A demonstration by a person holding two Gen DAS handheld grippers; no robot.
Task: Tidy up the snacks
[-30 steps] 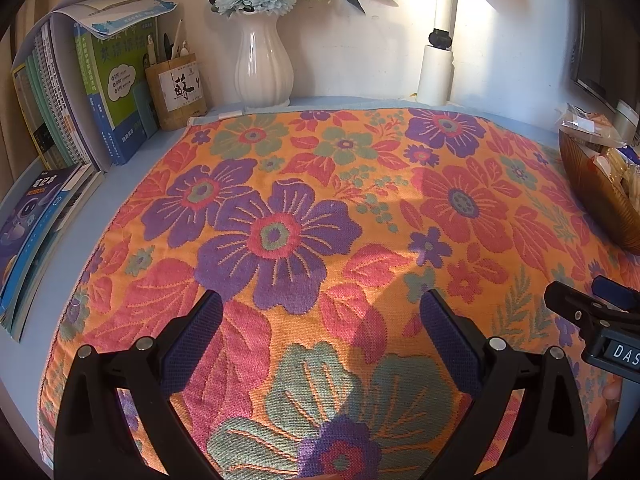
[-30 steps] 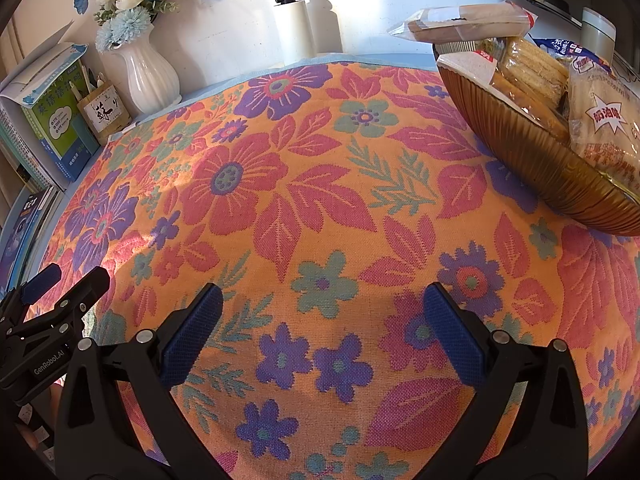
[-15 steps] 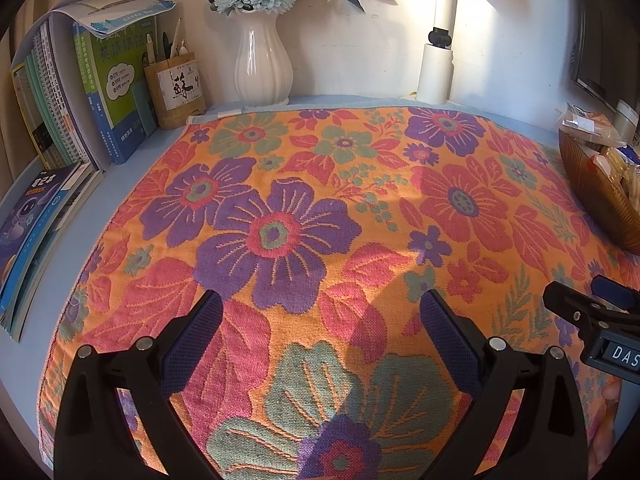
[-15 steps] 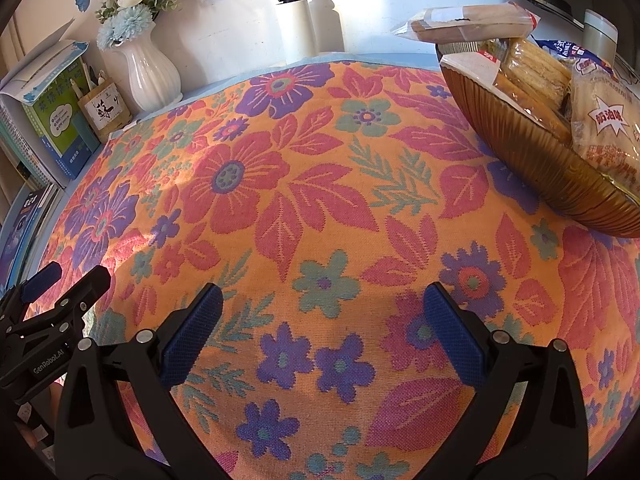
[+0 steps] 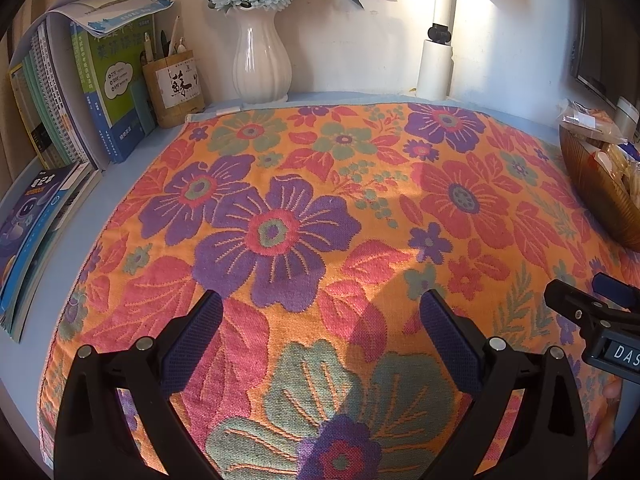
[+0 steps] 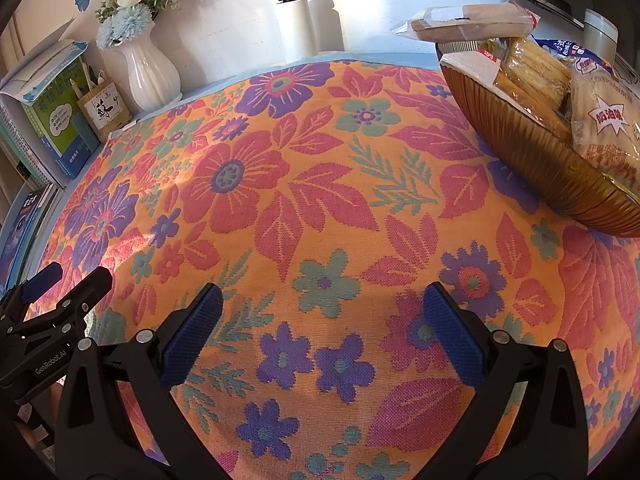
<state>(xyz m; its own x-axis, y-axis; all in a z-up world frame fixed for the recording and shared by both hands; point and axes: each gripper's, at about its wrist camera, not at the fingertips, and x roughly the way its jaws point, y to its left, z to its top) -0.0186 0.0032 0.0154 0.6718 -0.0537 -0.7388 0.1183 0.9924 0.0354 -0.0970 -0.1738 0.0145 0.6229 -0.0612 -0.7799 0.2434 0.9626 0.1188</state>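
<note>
Snack packets [image 6: 560, 80] lie piled, long axes varied, in a brown bowl [image 6: 532, 152] cut off at the desk's right edge; left hand-held gripper [image 5: 320, 332] and right hand-held gripper [image 6: 322, 330] both spread apart, empty.

Right gripper [image 6: 322, 308] (jaws wide) above floral cloth [image 6: 280, 208]; snack-filled bowl [image 6: 532, 152], apparently amber.
</note>
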